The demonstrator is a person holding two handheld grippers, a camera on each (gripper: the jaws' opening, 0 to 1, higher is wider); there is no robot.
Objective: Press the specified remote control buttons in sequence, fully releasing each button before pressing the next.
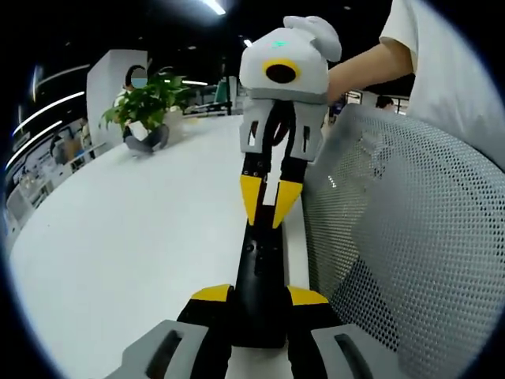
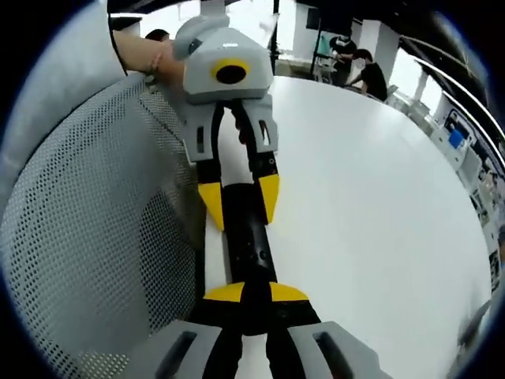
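A long black remote control is held above the white table, with a gripper at each end. My left gripper is shut on its near end, yellow pads against both sides. My right gripper faces it from the far end, and its yellow tips straddle the remote there. In the right gripper view the same black remote runs away from me. There my right gripper is shut on the near end, and my left gripper clamps the far end. Small buttons show faintly on the remote's top face.
A grey mesh chair back stands close beside the remote and the table edge, and is the mesh chair back in the right gripper view. A potted plant sits at the table's far side. Seated people are beyond the table.
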